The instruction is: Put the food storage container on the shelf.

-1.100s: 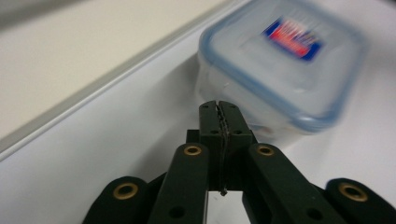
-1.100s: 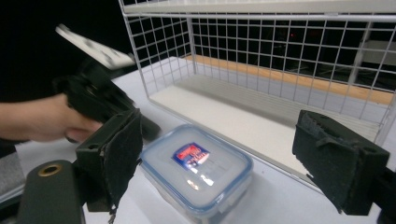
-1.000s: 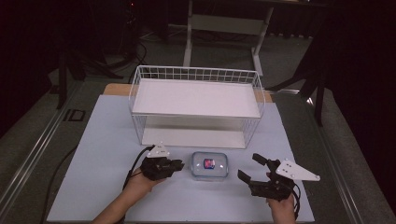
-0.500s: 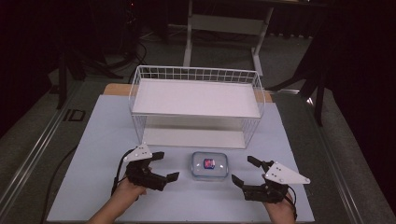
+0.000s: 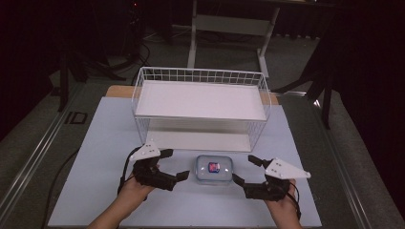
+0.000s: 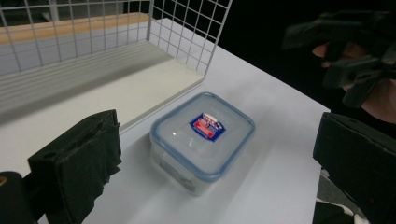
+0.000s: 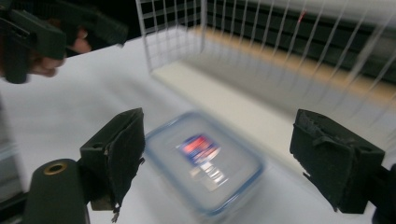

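Both grippers flank the lidded box

While the left gripper [image 5: 173, 164] hangs with its jaws spread wide and nothing between them, the small clear plastic box with a blue-rimmed lid and a red-and-blue label [image 5: 214, 170] sits just to its right on the pale blue surface [image 5: 95, 157], in front of the white wire basket shelf [image 5: 200, 100]. Right of the box, the right gripper [image 5: 244, 170] is wide too, its jaws having just narrowed slightly, gripping nothing.

"ID" marking [image 5: 76, 117] beside table
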### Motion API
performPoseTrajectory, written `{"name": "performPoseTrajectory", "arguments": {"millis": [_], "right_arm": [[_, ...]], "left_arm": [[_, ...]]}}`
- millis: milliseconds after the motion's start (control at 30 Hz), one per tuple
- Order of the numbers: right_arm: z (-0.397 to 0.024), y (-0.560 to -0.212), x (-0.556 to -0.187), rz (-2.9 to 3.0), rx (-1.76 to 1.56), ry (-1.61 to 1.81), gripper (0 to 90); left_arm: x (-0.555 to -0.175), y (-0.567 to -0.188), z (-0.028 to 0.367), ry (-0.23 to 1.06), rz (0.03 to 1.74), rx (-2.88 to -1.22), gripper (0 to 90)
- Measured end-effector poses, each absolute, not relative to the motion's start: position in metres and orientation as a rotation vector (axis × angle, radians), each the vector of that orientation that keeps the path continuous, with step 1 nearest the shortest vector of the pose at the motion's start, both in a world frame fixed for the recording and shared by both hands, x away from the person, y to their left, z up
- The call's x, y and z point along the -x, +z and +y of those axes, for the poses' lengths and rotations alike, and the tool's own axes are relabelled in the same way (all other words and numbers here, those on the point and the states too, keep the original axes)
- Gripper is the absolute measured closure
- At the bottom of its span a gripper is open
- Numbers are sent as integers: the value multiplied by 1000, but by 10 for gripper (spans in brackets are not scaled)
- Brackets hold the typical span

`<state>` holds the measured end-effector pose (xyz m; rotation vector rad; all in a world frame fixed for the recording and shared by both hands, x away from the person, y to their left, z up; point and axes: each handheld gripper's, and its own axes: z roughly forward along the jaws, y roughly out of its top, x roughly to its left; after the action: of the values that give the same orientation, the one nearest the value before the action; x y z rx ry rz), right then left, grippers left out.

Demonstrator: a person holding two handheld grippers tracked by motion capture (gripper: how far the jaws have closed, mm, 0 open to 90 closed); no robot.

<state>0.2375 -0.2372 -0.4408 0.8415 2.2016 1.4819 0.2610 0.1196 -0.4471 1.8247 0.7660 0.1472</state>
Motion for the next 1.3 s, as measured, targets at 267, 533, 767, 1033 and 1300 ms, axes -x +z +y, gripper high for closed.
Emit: {"name": "performPoseTrajectory", "arguments": {"millis": [267,533,767,1033,1300], "right_arm": [[-230,-458,-268,2315,-940,1402,176],[-227,-470,-278,2322,-1019,1354,158],[-223,-483,-288,2342,-1155,1252,115],[-227,-494,-296,2340,-1404,1266,116],[-231,-507,-305,2364,-1571,1333,115]], "left_arm": [[-279,-447,103,95,777,-1883,19],[-293,-456,88,39,839,-1927,19],[-302,-469,78,-22,895,-1919,18],[-317,-491,71,-153,1030,-1917,19],[-320,-509,65,-273,1095,-1928,19]]}}
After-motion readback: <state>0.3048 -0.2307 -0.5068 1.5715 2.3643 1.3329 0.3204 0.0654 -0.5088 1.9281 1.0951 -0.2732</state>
